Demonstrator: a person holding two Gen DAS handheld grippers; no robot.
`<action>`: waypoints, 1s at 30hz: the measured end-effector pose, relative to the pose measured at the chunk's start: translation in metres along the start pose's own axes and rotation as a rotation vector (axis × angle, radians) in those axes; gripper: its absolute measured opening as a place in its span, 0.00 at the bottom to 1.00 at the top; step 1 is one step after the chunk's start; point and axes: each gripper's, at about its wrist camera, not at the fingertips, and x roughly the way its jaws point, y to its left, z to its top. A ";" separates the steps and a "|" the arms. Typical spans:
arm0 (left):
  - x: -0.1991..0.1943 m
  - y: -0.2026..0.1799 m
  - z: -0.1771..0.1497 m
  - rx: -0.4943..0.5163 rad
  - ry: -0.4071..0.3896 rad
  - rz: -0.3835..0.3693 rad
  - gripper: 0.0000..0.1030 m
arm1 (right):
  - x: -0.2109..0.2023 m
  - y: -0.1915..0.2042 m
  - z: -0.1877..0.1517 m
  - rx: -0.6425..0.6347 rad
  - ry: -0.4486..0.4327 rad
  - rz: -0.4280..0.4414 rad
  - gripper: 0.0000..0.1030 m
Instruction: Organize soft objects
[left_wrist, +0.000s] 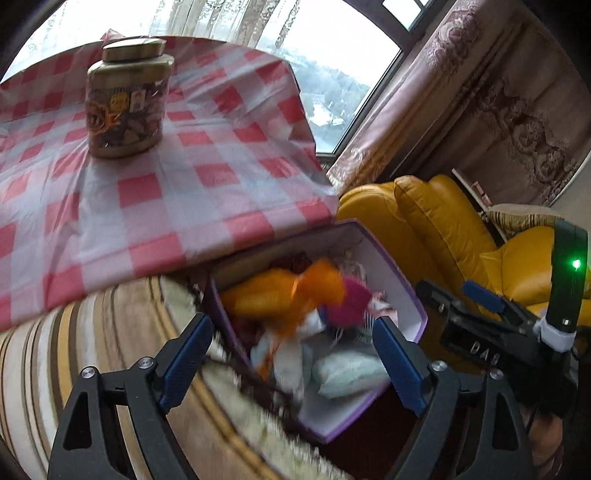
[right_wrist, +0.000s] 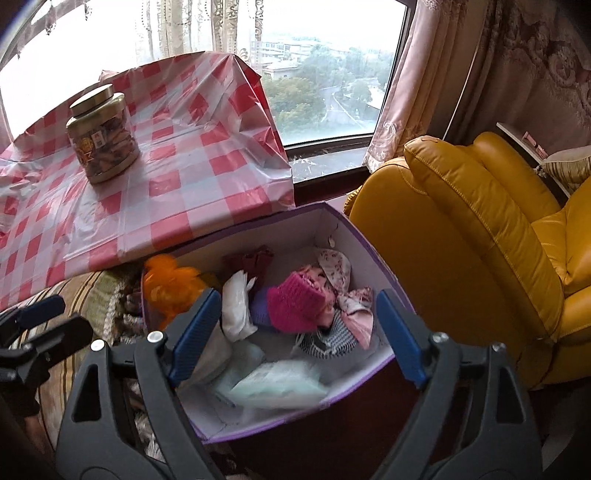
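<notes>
Jaws of the left gripper (left_wrist: 291, 356) stand wide apart and grip nothing, poised over a purple-edged box (left_wrist: 415, 291) of soft things that sits below and between them. A blurred orange cloth (left_wrist: 314, 291) lies just ahead of the jaws in the box's middle, its long axis running left to right; whether it rests on the pile or is in the air cannot be told. A pale packet (left_wrist: 351, 373) lies flat by the right jaw. Jaws of the right gripper (right_wrist: 297, 336) are likewise spread wide and empty above the same box. Between them sits a pink knitted hat (right_wrist: 295, 306), with the orange cloth (right_wrist: 168, 286) beyond the left jaw. Farther ahead and left, a gold-lidded jar (right_wrist: 101, 138) stands upright on the checked worktop (right_wrist: 207, 166).
</notes>
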 end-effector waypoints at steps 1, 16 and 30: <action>-0.004 0.001 -0.006 -0.004 0.002 0.011 0.87 | -0.003 -0.001 -0.004 0.000 0.000 0.001 0.85; -0.013 0.000 -0.040 -0.003 0.041 0.032 1.00 | -0.024 -0.012 -0.040 0.024 0.018 -0.012 0.85; -0.010 0.001 -0.039 -0.020 0.034 0.023 1.00 | -0.021 -0.012 -0.040 0.015 0.017 -0.031 0.85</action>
